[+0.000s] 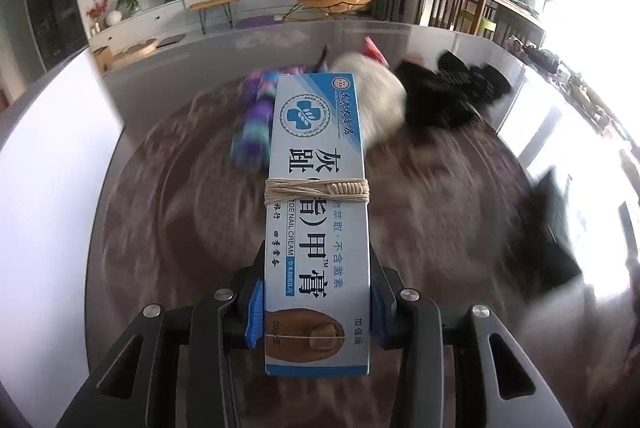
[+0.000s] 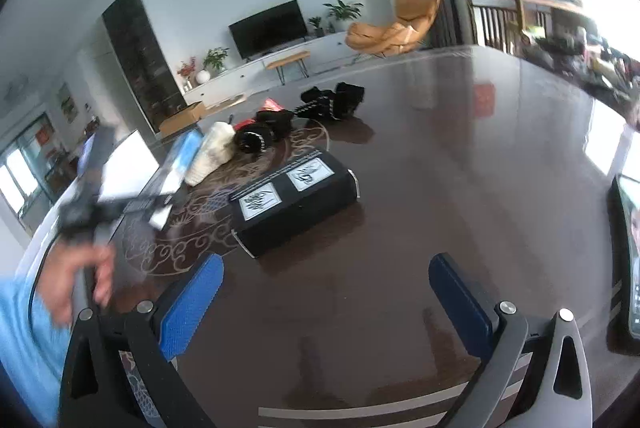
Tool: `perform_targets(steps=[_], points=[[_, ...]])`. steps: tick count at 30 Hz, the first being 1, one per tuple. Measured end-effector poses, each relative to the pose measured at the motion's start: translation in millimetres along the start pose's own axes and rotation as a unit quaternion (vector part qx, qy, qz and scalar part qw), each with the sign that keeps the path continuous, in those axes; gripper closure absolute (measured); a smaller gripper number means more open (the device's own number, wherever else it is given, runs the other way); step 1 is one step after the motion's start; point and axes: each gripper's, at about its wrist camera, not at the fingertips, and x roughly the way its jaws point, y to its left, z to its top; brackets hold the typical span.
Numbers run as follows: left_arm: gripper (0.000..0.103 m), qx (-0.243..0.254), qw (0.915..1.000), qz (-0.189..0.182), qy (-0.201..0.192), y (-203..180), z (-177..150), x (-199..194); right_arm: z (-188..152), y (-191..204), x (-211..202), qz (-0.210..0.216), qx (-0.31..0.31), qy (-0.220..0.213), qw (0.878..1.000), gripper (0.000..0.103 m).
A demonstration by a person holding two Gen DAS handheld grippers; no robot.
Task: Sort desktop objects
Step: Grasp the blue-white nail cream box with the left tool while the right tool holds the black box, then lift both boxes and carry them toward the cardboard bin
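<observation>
Gripping the cream box [image 1: 318, 212], the left claw [image 1: 316, 304] hovers mid-table [image 1: 420, 228].

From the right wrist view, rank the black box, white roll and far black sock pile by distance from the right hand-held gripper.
From the right hand-held gripper:
1. Black box, just ahead, centre.
2. White roll, ahead-left.
3. Black sock pile, farthest, near the table's far edge.

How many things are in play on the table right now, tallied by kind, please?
Boxes: 2, the nail cream box clamped in the left gripper, and the black box lying on the table.
Black socks: 2 clumps.
White sock: 1.
Purple striped sock: 1.
Red item: 1, kind unclear.
Total: 7.
</observation>
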Motion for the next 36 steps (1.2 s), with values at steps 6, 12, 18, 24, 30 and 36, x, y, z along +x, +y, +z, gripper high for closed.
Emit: perform_targets(steps=[6, 12, 18, 24, 30, 36], points=[[0.057, -0.018, 0.9996, 0.020, 0.000, 0.7, -56.9, -42.2, -1.1, 13.4, 20.7, 0.035, 0.021, 0.057, 0.998, 0.000], [0.013, -0.024, 0.9991, 0.033, 0.011, 15.5, -56.1, -33.8, 27.1, 65.5, 80.3, -0.013, -0.077, 0.129, 0.989, 0.000], [0.010, -0.020, 0.9993, 0.030, 0.008, 13.2, -55.7, -31.7, 14.2, 28.9, 75.2, -0.089, -0.083, 0.123, 0.985, 0.001], [0.000, -0.010, 0.9995, 0.023, 0.016, 9.9, -53.7, -26.7, 11.8, -3.0, 39.2, -0.101, -0.025, 0.117, 0.988, 0.000], [0.000, -0.009, 0.9996, 0.020, 0.016, 10.3, -53.8, -26.3, 38.5, 65.6, 91.1, -0.051, -0.003, 0.137, 0.989, 0.000], [0.000, -0.007, 0.9997, 0.019, 0.016, 9.2, -54.5, -25.6, 30.1, 92.5, 101.0, -0.090, -0.079, 0.131, 0.984, 0.000]])
